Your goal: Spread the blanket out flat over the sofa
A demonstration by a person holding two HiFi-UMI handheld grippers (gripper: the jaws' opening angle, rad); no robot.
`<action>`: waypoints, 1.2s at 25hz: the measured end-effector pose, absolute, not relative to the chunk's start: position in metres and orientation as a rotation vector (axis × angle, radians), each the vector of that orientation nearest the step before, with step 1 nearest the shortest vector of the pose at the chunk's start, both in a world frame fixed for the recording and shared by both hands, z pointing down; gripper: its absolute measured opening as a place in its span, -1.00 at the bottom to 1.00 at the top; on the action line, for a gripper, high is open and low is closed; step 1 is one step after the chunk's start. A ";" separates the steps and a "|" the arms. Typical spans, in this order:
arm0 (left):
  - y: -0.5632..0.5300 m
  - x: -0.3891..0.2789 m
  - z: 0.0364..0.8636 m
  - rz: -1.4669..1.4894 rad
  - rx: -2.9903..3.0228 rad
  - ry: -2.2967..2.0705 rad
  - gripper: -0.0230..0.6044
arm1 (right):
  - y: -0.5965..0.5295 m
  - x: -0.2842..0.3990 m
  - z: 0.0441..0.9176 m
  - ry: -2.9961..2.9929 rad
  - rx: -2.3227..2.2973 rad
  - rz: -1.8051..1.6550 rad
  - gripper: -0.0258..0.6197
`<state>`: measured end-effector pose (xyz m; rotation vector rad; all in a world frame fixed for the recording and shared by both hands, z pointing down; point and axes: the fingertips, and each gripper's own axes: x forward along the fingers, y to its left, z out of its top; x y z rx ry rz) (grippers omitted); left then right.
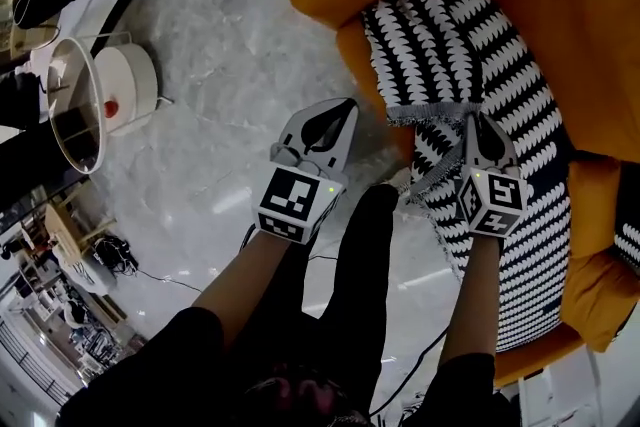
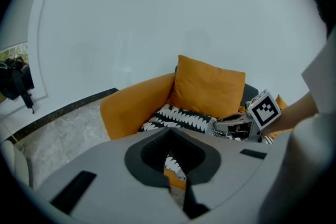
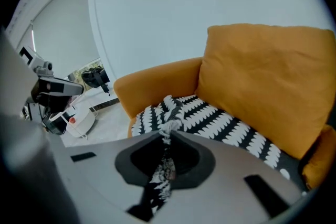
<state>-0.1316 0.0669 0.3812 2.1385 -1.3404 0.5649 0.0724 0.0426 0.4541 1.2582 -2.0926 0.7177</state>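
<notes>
A: Right gripper (image 1: 474,122), how are its fingers?
B: Clamped on the fringed edge of the blanket (image 1: 505,85), at the front of the sofa (image 1: 575,5).
A: And the left gripper (image 1: 347,107)?
B: Fingers together, empty, just off the sofa's front corner. Most of the blanket lies rumpled along the sofa seat.

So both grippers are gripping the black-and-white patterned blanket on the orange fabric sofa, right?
Not both: only the right gripper grips the black-and-white patterned blanket on the orange fabric sofa. The left gripper view shows the left gripper shut, holding nothing.
</notes>
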 end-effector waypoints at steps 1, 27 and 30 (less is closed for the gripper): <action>0.069 -0.138 0.379 0.558 2.132 -1.352 -0.89 | 0.043 0.065 0.451 -2.100 1.248 0.711 -0.79; 0.084 -0.287 0.368 0.400 1.974 -1.545 -0.90 | 0.061 -0.145 0.430 -2.239 0.883 0.624 -0.79; 0.092 -0.294 0.370 0.398 1.961 -1.554 -0.90 | 0.070 -0.159 0.432 -2.248 0.833 0.605 -0.79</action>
